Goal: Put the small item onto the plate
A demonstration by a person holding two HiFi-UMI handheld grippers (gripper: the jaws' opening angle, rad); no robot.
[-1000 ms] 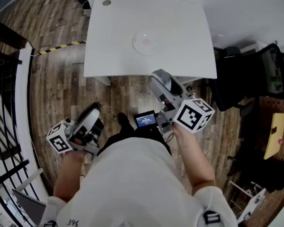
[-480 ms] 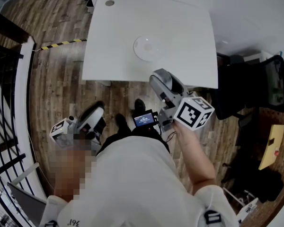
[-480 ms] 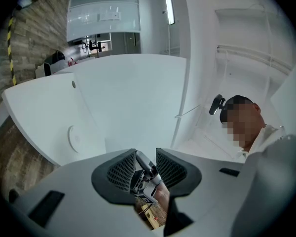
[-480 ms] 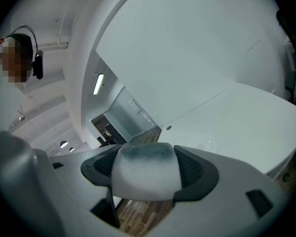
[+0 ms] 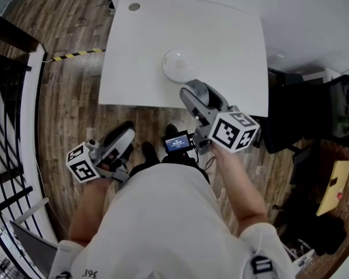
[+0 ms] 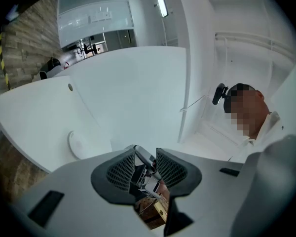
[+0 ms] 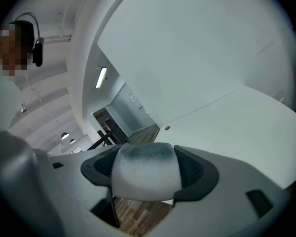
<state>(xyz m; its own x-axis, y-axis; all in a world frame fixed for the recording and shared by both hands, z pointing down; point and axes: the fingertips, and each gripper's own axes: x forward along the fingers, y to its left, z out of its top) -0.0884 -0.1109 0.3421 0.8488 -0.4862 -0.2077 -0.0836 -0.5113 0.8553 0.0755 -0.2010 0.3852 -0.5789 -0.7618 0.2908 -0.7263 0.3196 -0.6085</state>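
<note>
A pale round plate (image 5: 177,64) lies on the white table (image 5: 221,34), near its front edge. My right gripper (image 5: 193,92) hangs just short of that edge, close below the plate. It is shut on a small white item with a grey-smudged top (image 7: 145,174), which fills the space between the pads. My left gripper (image 5: 125,136) is low over the wooden floor, left of the person's body. Its jaws stand a narrow gap apart with nothing between them (image 6: 147,163). From the left gripper view the plate (image 6: 79,144) shows to the left of the jaws.
A small round hole (image 5: 134,7) marks the table's far left corner. A black railing (image 5: 6,115) runs along the left, and yellow-black tape (image 5: 75,55) crosses the floor. Dark chairs and bags (image 5: 314,115) crowd the right side.
The right gripper has moved forward with the item, from over the floor to the table's front edge near the plate. The left gripper has shifted slightly up and right.
</note>
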